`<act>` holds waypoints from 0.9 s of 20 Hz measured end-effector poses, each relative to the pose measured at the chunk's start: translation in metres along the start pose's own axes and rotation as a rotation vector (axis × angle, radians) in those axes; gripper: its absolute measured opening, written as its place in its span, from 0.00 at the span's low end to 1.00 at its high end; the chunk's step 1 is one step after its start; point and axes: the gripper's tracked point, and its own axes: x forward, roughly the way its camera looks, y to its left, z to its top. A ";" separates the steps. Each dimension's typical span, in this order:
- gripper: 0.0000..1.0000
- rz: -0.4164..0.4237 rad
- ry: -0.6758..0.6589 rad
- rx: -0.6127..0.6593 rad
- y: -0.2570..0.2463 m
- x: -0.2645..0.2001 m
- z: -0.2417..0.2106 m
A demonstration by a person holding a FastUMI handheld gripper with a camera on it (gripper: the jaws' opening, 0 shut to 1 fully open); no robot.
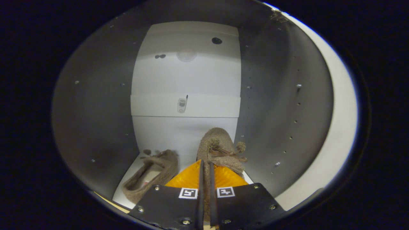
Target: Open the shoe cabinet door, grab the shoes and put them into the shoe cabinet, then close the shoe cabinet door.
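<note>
- Shoes: the left shoe (152, 174) lies on the cabinet floor (188, 140) at about 10 o'clock from the fingertips, resting on its side. Its long axis runs from roughly 7 o'clock up to 1 o'clock, and its opening faces the left wall (96, 121).
- Right shoe (217, 147) sits straight ahead of the fingers at 12 o'clock. Its long axis points away toward the back panel (185, 80), toe farthest off, and a small bow with pompoms shows on top.
- Gripper (206, 166) reaches level into the shoe cabinet (287, 95), with its fingers aimed at 12 o'clock. They stand nearly together, a narrow slit between them, pinching the near edge of the right shoe's collar.
- Right wall (274, 111) carries a column of small holes.
</note>
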 end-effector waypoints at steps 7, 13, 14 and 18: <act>0.08 0.005 0.044 0.009 0.000 0.049 -0.017; 0.08 0.003 0.089 0.037 0.003 0.059 -0.029; 0.11 0.005 0.102 0.047 0.002 0.060 -0.032; 0.19 0.002 0.117 0.065 0.003 0.057 -0.032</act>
